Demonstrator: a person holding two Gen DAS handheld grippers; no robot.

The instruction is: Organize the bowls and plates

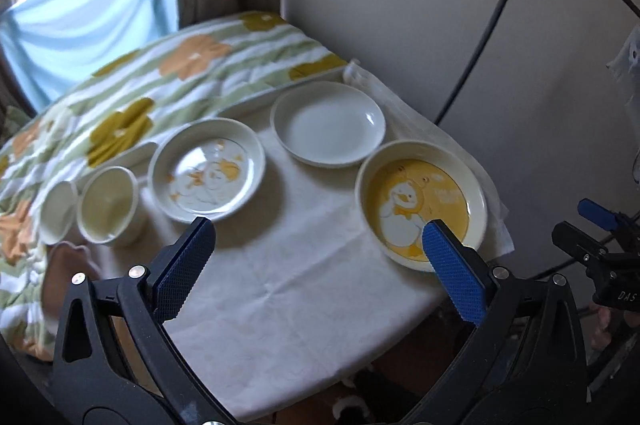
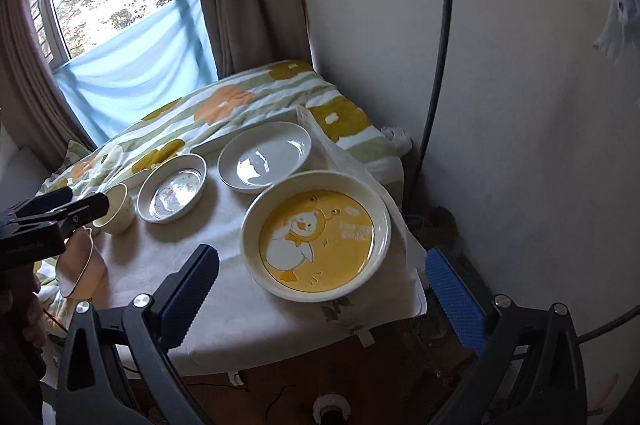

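On a white-clothed table [image 1: 256, 289] sit a yellow duck plate [image 1: 420, 203] [image 2: 316, 235] at the right, a plain white plate [image 1: 328, 124] [image 2: 264, 156] behind it, and a white duck plate [image 1: 207, 170] [image 2: 172, 187] to the left. Further left stand a cream bowl [image 1: 108, 205] [image 2: 116, 209] and a second small bowl [image 1: 58, 211]. My left gripper [image 1: 316, 253] hovers open above the table's front, empty. My right gripper [image 2: 320, 289] is open too, near the yellow plate's front rim, holding nothing.
A floral blanket [image 1: 132, 97] lies behind the table on a bed. A pink bowl-like item [image 2: 80, 267] sits at the table's left front edge. A wall and a black curved cable [image 2: 440, 25] stand at the right. The other gripper [image 1: 600, 253] shows at the far right.
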